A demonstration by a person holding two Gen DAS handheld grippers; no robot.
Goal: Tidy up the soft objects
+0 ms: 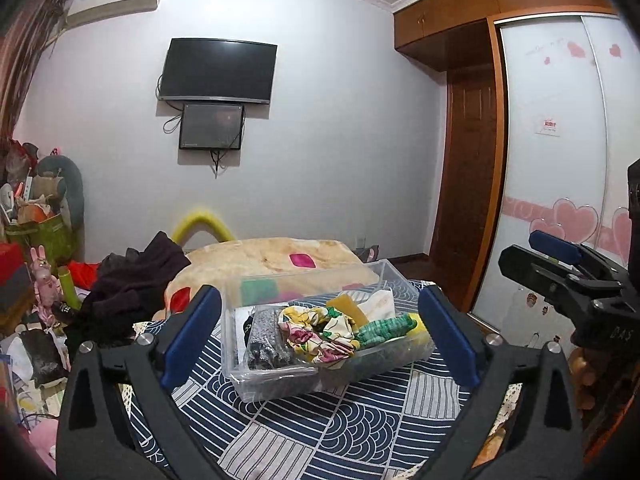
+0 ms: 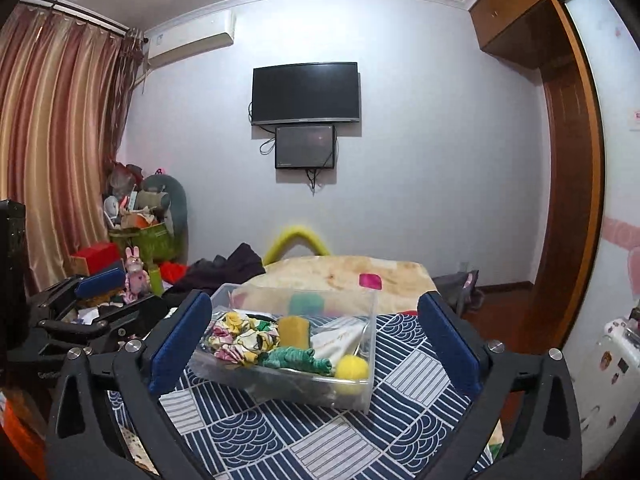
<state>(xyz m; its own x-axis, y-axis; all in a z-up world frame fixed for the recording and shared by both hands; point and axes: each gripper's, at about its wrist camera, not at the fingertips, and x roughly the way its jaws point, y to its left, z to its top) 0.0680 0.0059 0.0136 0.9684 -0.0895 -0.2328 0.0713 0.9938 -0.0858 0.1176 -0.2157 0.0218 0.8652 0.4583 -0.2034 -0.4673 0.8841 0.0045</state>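
Observation:
A clear plastic box (image 1: 260,384) (image 2: 362,392) stands on a blue-and-white patterned cloth (image 1: 340,428) (image 2: 320,436). Inside lie a floral cloth (image 1: 316,334) (image 2: 240,336), a green knitted piece (image 1: 384,330) (image 2: 298,360), a grey-black fabric (image 1: 264,344), a yellow roll (image 2: 294,332), a yellow pompom (image 2: 352,367) and white cloth (image 1: 380,304) (image 2: 340,340). My left gripper (image 1: 320,336) is open and empty, just short of the box. My right gripper (image 2: 316,340) is open and empty, also facing the box. Each gripper shows in the other's view, the right one (image 1: 560,264) and the left one (image 2: 104,292).
A folded beige blanket (image 1: 260,260) (image 2: 348,276) lies behind the box. Dark clothes (image 1: 132,280) (image 2: 224,268) are piled at the left. A cluttered green bin (image 1: 40,236) (image 2: 148,236) and toys stand far left. A wardrobe (image 1: 560,160) and wooden door (image 2: 560,180) are at the right.

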